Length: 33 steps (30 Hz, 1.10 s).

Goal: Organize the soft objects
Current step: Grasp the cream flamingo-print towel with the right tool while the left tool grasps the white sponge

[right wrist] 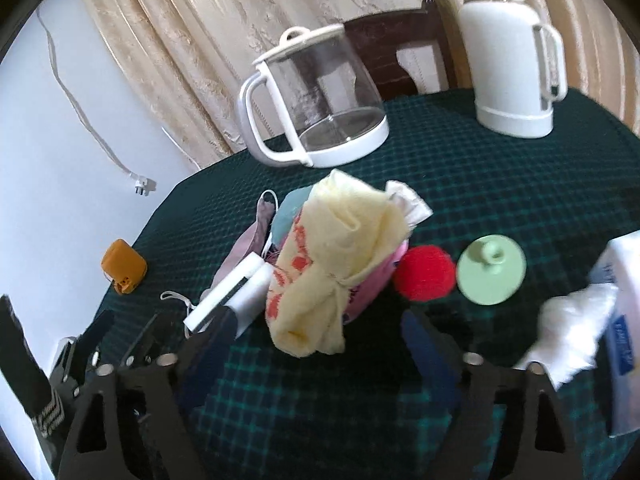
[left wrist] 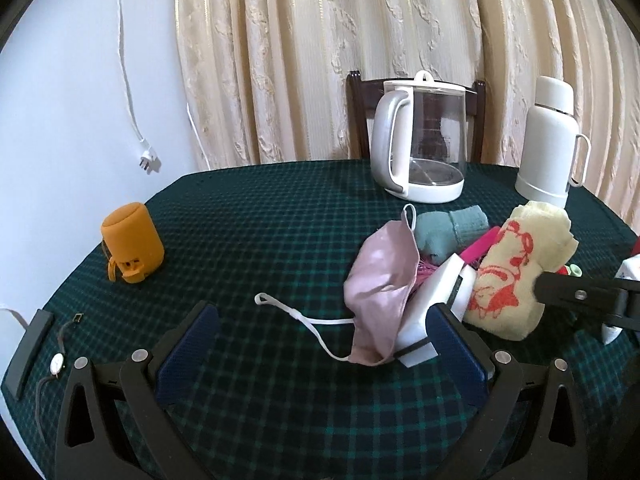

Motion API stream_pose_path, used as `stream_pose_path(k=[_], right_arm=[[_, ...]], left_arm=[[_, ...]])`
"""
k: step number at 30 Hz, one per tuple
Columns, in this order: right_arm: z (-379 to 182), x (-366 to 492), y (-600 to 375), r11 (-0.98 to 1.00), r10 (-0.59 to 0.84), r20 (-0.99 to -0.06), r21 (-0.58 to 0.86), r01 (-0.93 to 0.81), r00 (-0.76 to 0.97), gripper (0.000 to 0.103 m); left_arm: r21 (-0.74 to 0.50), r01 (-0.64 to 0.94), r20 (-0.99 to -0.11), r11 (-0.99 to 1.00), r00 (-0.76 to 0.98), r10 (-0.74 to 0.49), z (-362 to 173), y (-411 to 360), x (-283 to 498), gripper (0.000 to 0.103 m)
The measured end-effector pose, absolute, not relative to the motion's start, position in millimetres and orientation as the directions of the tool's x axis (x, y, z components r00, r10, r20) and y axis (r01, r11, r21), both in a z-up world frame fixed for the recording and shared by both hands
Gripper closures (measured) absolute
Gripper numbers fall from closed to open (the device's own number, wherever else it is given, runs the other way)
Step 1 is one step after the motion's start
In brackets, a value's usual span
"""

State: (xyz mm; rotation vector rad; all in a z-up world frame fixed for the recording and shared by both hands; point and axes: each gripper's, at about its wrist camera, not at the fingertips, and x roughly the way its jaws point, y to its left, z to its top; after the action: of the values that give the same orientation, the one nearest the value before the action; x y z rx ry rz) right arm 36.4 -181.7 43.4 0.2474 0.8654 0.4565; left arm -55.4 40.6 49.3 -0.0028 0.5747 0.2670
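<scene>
A heap of soft things lies on the green checked tablecloth: a pink face mask with white ear loops, a teal sock, a yellow towel with a red print and a white sponge block. The towel tops the heap in the right wrist view, next to a red pompom. My left gripper is open and empty just in front of the mask. My right gripper is open and empty, its fingers either side of the towel's near end.
A glass kettle and a white thermos stand at the back before a chair and curtain. An orange speaker, a wristwatch and a black device lie left. A green lid and tissue pack lie right.
</scene>
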Motion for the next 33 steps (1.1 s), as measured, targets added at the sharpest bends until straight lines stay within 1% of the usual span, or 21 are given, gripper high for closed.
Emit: stream_pose_path(k=[2,3,5,6,7,8,10,16,22,29,30,33], right_arm=[[40.2,42.7,-176.9,0.871,0.491,-0.680,0.401,-0.284,0.545,0.029],[38.4,45.7,-174.6,0.869,0.495,-0.681,0.405,-0.285,0.540,0.033],[33.6,52.0,-169.0,0.863,0.505,-0.689,0.414,-0.291,0.520,0.046],[31.3,54.0,-166.8,0.860,0.509,-0.692,0.417,-0.293,0.511,0.056],[29.0,55.6,-164.7,0.863,0.506,-0.698,0.412,-0.293,0.508,0.063],[28.7,55.4,-164.4,0.864,0.503,-0.698,0.410,-0.292,0.510,0.065],[29.6,53.5,-165.1,0.864,0.503,-0.692,0.407,-0.295,0.518,0.074],[48.7,33.5,-177.8,0.854,0.519,-0.634,0.410,-0.320,0.574,0.080],[56.8,19.7,-194.3,0.849,0.524,-0.602,0.430,-0.307,0.603,0.080],[56.5,4.7,-212.3,0.854,0.511,-0.598,0.433,-0.288,0.617,0.080],[57.0,2.3,-215.5,0.854,0.510,-0.595,0.435,-0.284,0.621,0.080],[59.1,-2.1,-223.8,0.853,0.509,-0.585,0.445,-0.275,0.631,0.080]], left_arm=[[0.066,-0.250,-0.536,0.966,0.807,0.246,48.3,42.3,-55.4,0.000],[0.062,-0.250,-0.537,0.966,0.808,0.243,48.0,42.9,-55.1,0.000],[0.053,-0.247,-0.541,0.968,0.808,0.236,46.6,44.2,-54.8,0.000],[0.047,-0.245,-0.542,0.968,0.808,0.231,46.0,44.5,-54.8,0.000],[0.040,-0.243,-0.542,0.969,0.810,0.225,45.6,45.2,-54.9,0.000],[0.033,-0.242,-0.542,0.970,0.811,0.221,45.2,46.0,-55.0,0.000],[0.023,-0.243,-0.541,0.970,0.812,0.217,45.0,47.7,-55.5,0.000],[0.013,-0.241,-0.540,0.971,0.815,0.209,45.9,47.8,-56.3,0.000],[0.016,-0.219,-0.525,0.976,0.829,0.194,53.4,39.9,-60.7,0.000],[0.052,-0.147,-0.508,0.988,0.847,0.153,61.9,20.1,-60.0,0.000],[0.057,-0.138,-0.511,0.989,0.847,0.148,61.9,18.0,-57.9,0.001],[0.073,-0.093,-0.532,0.993,0.839,0.118,57.5,9.9,-49.5,0.009]])
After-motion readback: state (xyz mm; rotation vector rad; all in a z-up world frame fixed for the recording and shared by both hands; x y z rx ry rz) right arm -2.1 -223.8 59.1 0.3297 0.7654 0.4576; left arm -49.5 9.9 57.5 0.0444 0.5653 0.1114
